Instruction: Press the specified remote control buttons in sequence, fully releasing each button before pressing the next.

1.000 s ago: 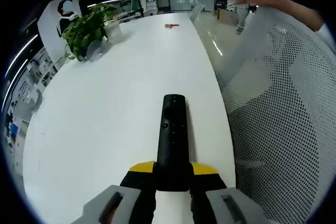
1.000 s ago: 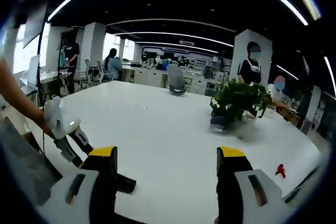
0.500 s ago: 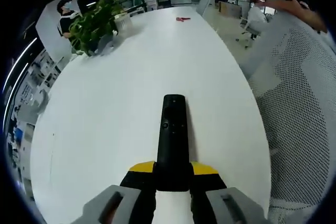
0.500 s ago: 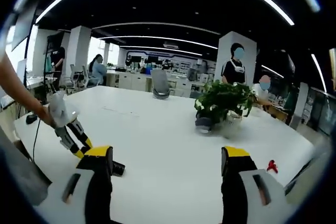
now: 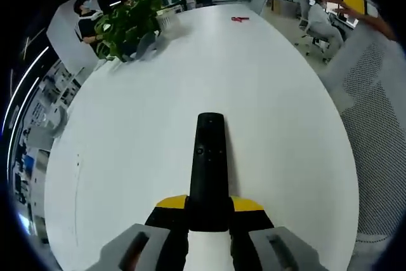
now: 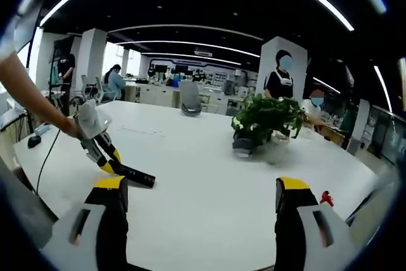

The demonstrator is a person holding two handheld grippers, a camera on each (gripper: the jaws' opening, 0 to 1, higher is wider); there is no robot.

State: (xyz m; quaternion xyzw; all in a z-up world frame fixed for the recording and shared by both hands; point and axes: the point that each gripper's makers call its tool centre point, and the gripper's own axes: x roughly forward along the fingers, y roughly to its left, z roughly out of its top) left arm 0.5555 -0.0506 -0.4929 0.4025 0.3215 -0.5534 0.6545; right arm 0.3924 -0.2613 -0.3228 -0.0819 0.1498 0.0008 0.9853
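1. My left gripper (image 5: 209, 211) is clamped on the near end of the black remote control (image 5: 210, 169); its yellow-tipped jaws press against both sides of the remote's body.
2. In the left gripper view the remote runs straight away from me along the jaws, buttons facing up, its far end out over the white table (image 5: 139, 131). I cannot tell whether that far end touches the tabletop.
3. In the right gripper view I see the same left gripper (image 6: 109, 157) at the left, held in my left hand (image 6: 71, 126), with my bare forearm coming in from the upper left edge. The tool slants down and to the right, and the remote (image 6: 134, 175) sticks out past the jaws, low over the table (image 6: 203, 176) or resting on it.
4. My right gripper (image 6: 200, 204) stands wide open with nothing between its jaws. It sits near the table's edge, pointing across the tabletop, well apart from the remote.
5. A potted plant (image 6: 263, 122) stands on the far part of the table; in the left gripper view it (image 5: 130, 20) sits at the upper left.
6. A small red object (image 5: 239, 19) lies near the table's far end, and appears too at the right (image 6: 326, 198) beside my right jaw.
7. People stand and sit in the office behind the table.
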